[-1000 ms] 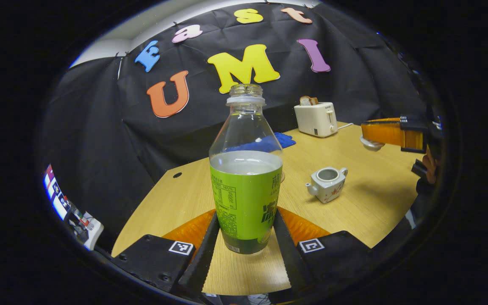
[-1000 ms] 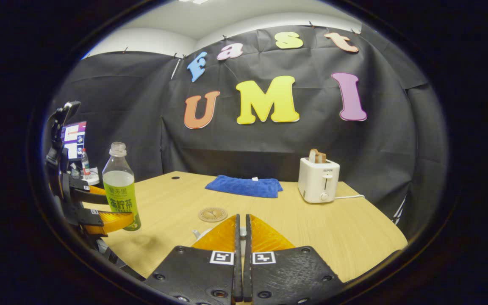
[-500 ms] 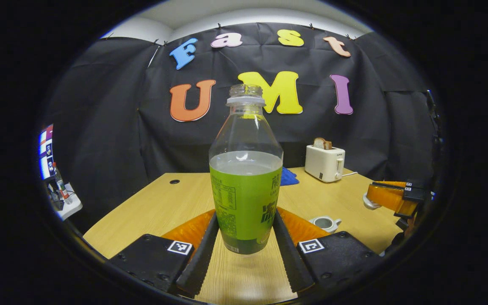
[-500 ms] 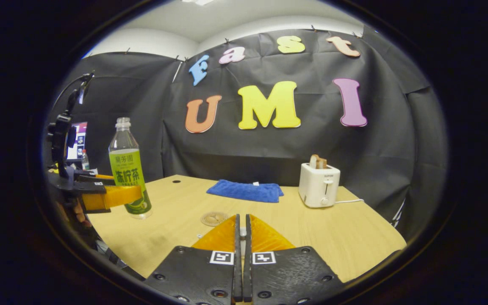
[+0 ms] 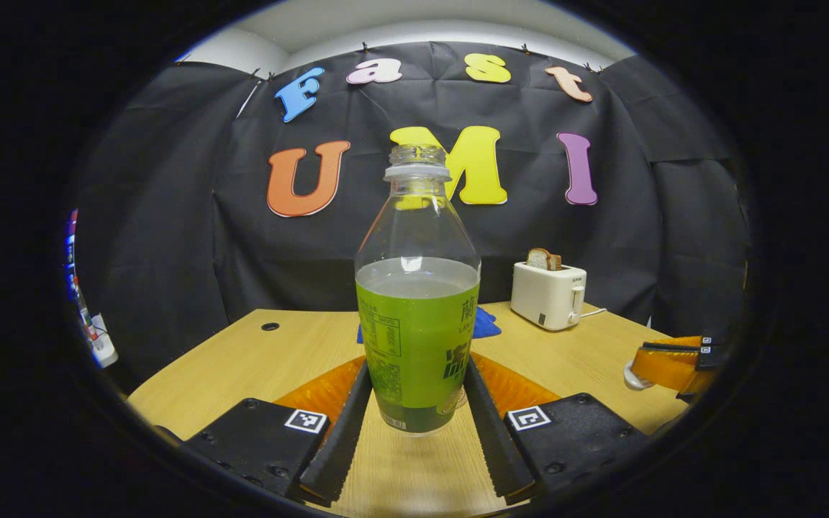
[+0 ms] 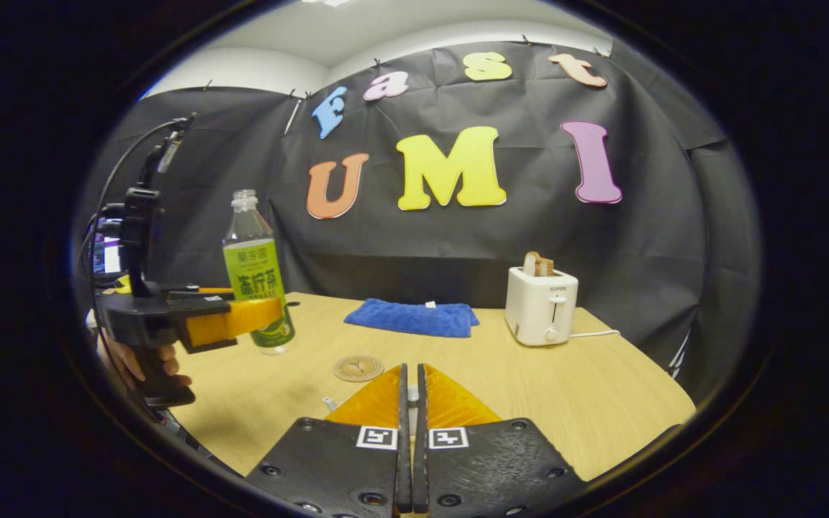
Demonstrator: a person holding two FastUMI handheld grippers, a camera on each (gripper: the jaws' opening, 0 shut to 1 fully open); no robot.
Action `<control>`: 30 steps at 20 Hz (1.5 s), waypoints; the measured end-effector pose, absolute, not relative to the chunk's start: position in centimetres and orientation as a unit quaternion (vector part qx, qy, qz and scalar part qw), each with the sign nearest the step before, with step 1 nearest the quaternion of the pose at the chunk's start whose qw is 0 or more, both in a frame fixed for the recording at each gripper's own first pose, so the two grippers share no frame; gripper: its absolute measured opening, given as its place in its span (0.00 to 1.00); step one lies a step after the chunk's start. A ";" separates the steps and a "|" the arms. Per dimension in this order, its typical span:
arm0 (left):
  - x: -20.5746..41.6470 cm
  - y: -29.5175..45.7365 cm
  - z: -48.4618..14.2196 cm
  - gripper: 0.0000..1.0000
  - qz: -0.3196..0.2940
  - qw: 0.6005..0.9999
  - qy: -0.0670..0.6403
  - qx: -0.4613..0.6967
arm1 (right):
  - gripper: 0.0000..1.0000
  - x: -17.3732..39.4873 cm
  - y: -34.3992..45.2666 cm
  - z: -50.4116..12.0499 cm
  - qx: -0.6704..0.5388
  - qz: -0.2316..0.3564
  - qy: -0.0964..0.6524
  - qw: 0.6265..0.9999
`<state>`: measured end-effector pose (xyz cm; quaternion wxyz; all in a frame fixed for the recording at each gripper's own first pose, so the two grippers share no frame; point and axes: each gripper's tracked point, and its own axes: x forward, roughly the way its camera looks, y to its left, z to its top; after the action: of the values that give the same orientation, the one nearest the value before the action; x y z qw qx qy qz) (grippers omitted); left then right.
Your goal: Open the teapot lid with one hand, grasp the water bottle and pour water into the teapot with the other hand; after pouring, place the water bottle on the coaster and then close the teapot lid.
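In the left gripper view my left gripper [image 5: 417, 368] is shut on the lower part of a clear water bottle [image 5: 418, 316]. The bottle has a green label, no cap, stands upright and is held just above the table. At the right edge of that view my right gripper [image 5: 636, 365] holds the white teapot lid [image 5: 630, 377] at its tip. In the right gripper view my right gripper [image 6: 409, 370] stands shut, with a sliver of white between its fingers. The bottle [image 6: 256, 280] hangs at the left in my left gripper [image 6: 272, 316], near the round coaster [image 6: 358, 367]. A small white bit [image 6: 328, 401] peeks out beside my right fingers; I cannot tell what it is.
A white toaster [image 6: 540, 306] with bread in it stands at the back right of the wooden table [image 6: 587, 403]. A folded blue cloth [image 6: 411, 319] lies at the back middle. A person's hand [image 6: 145, 356] grips the left gripper's handle. A screen sits far left.
The left gripper has carried the bottle up and toward the table's middle, and its view has tilted up so the teapot has dropped out of it. The right gripper has stayed shut.
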<state>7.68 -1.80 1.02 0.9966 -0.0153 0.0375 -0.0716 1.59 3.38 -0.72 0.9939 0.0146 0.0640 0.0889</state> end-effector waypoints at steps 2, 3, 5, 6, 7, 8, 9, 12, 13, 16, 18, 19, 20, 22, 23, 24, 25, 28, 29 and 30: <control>9.7 -2.5 0.4 0.76 -0.082 0.996 0.041 -0.020 | 0.01 1.9 3.5 -0.9 0.013 0.089 0.067 0.994; 10.6 -2.8 0.1 0.77 -0.087 0.995 0.043 -0.022 | 0.01 2.0 3.6 -1.0 0.013 0.089 0.069 0.994; 12.3 -3.3 -0.2 0.77 -0.095 0.994 0.045 -0.022 | 0.01 2.4 3.7 -1.2 0.010 0.089 0.072 0.993; 13.1 -3.4 -0.6 0.77 -0.095 0.994 0.046 -0.021 | 0.01 2.5 3.8 -1.5 0.009 0.089 0.074 0.993; 13.8 -3.7 -0.8 0.77 -0.096 0.994 0.048 -0.022 | 0.01 2.6 4.0 -1.8 0.009 0.091 0.077 0.993; 14.6 -4.0 -1.3 0.77 -0.098 0.994 0.050 -0.024 | 0.01 2.8 4.2 -2.1 0.008 0.092 0.081 0.992; 15.1 -4.3 -1.8 0.77 -0.102 0.993 0.056 -0.024 | 0.01 3.0 4.3 -2.4 0.008 0.094 0.085 0.992; 16.9 -5.3 -3.6 0.77 -0.110 0.991 0.072 -0.027 | 0.01 3.5 4.5 -3.2 0.007 0.096 0.094 0.991; 17.4 -5.4 -4.1 0.77 -0.112 0.990 0.078 -0.029 | 0.01 3.6 4.5 -3.4 0.005 0.097 0.097 0.991; 18.6 -5.6 -5.5 0.77 -0.111 0.989 0.089 -0.025 | 0.01 4.0 4.8 -3.9 0.007 0.100 0.102 0.990; 19.2 -6.0 -6.0 0.78 -0.116 0.989 0.094 -0.025 | 0.01 4.2 5.0 -4.3 0.006 0.102 0.107 0.989; 19.3 -6.2 -6.4 0.78 -0.119 0.988 0.098 -0.026 | 0.01 4.4 5.2 -4.5 0.006 0.105 0.110 0.988; 19.4 -6.4 -6.7 0.78 -0.120 0.987 0.101 -0.028 | 0.01 4.5 5.3 -4.7 0.006 0.106 0.112 0.988; 19.5 -6.6 -7.2 0.78 -0.122 0.986 0.109 -0.031 | 0.01 4.6 5.4 -4.8 0.006 0.108 0.114 0.988; 19.5 -6.7 -7.4 0.79 -0.124 0.985 0.113 -0.032 | 0.01 4.6 5.4 -4.8 0.007 0.109 0.114 0.987; 19.5 -6.8 -7.6 0.79 -0.125 0.985 0.115 -0.033 | 0.01 4.7 5.4 -4.9 0.007 0.109 0.114 0.987; 19.5 -6.8 -7.5 0.80 -0.124 0.985 0.114 -0.034 | 0.01 4.7 5.3 -4.8 0.007 0.108 0.113 0.988; 19.7 -6.7 -7.6 0.80 -0.121 0.986 0.115 -0.030 | 0.01 4.8 5.2 -4.7 0.008 0.107 0.111 0.988; 19.6 -6.7 -7.6 0.84 -0.120 0.986 0.115 -0.030 | 0.01 4.7 5.1 -4.7 0.007 0.106 0.110 0.988; 19.5 -6.6 -7.5 0.89 -0.118 0.986 0.116 -0.031 | 0.01 4.7 5.1 -4.6 0.007 0.105 0.109 0.988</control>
<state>19.54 -6.59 -7.54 0.9858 -0.0306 0.1156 -0.1183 4.66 5.09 -4.58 0.9885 0.0074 0.1087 0.1050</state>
